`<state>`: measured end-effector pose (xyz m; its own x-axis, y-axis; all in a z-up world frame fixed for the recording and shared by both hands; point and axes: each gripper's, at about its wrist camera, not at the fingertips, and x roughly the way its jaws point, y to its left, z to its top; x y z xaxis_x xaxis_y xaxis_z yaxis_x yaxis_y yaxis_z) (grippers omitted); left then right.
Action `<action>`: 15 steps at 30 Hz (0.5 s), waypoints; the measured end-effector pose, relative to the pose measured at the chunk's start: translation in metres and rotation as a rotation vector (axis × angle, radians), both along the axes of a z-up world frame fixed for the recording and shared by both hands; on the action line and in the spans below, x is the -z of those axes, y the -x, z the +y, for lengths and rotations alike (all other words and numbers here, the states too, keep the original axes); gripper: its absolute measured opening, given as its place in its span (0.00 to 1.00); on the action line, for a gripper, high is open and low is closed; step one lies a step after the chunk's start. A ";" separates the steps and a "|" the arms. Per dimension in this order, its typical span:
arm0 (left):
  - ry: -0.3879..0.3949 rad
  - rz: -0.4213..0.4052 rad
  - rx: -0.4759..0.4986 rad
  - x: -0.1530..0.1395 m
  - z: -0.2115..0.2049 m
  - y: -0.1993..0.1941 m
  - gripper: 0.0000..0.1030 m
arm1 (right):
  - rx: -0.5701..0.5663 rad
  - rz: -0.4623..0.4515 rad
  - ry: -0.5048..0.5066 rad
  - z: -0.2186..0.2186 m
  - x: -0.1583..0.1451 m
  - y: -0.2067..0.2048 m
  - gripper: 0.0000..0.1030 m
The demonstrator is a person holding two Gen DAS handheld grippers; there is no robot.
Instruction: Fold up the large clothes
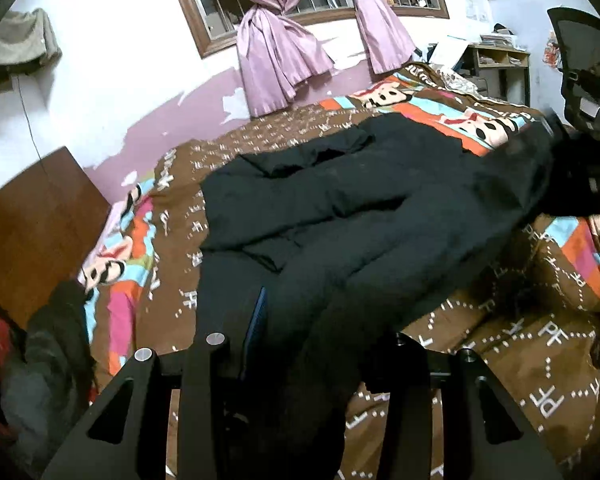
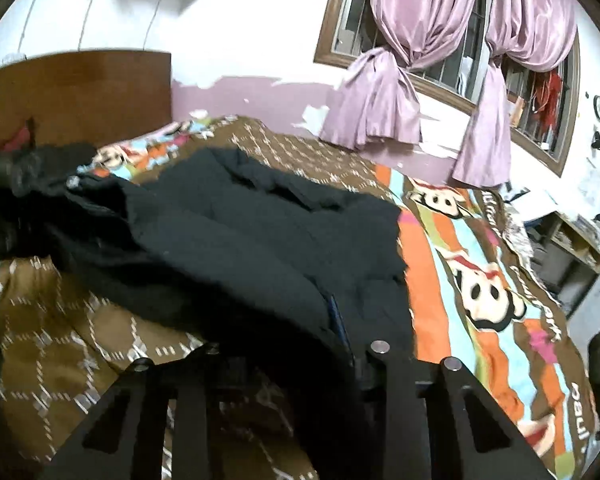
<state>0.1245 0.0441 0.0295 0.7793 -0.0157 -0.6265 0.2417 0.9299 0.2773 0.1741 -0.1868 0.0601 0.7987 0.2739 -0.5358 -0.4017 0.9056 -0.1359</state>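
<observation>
A large black padded jacket (image 1: 360,200) lies spread across a brown cartoon-print bedspread (image 1: 540,340). In the left wrist view my left gripper (image 1: 304,344) is at the bottom, its fingers closed on a thick fold of the jacket's near edge, where a blue lining strip shows. The other gripper shows as a dark blur at the jacket's right end (image 1: 580,184). In the right wrist view the jacket (image 2: 240,232) runs from the far left down into my right gripper (image 2: 292,352), and black fabric fills the gap between its fingers. The held edge is lifted slightly off the bedspread (image 2: 480,280).
A wooden headboard (image 1: 32,232) and a pile of dark clothes (image 1: 48,352) sit at the bed's left end. Pink curtains (image 1: 272,60) hang over a barred window on the far wall. A shelf unit (image 1: 500,64) and a black chair (image 1: 588,60) stand beyond the bed's right end.
</observation>
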 end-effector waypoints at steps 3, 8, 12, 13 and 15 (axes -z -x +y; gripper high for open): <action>0.032 0.028 0.009 0.001 0.004 0.005 0.38 | -0.034 0.005 -0.081 0.000 -0.019 -0.009 0.24; 0.024 0.046 -0.025 0.007 0.005 0.015 0.50 | -0.050 -0.006 -0.127 0.001 -0.031 -0.016 0.23; 0.026 0.088 -0.040 0.023 0.004 0.023 0.52 | -0.059 0.015 -0.180 -0.001 -0.037 -0.020 0.23; 0.004 0.092 -0.040 0.028 0.000 0.027 0.53 | -0.062 0.013 -0.184 -0.001 -0.039 -0.020 0.23; -0.038 0.075 -0.049 0.035 -0.004 0.031 0.53 | -0.064 0.003 -0.182 0.000 -0.040 -0.017 0.22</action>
<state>0.0933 0.0396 -0.0053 0.7293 0.0462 -0.6827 0.2176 0.9303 0.2954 0.1910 -0.1865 0.1005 0.7751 0.4169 -0.4747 -0.4596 0.8876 0.0290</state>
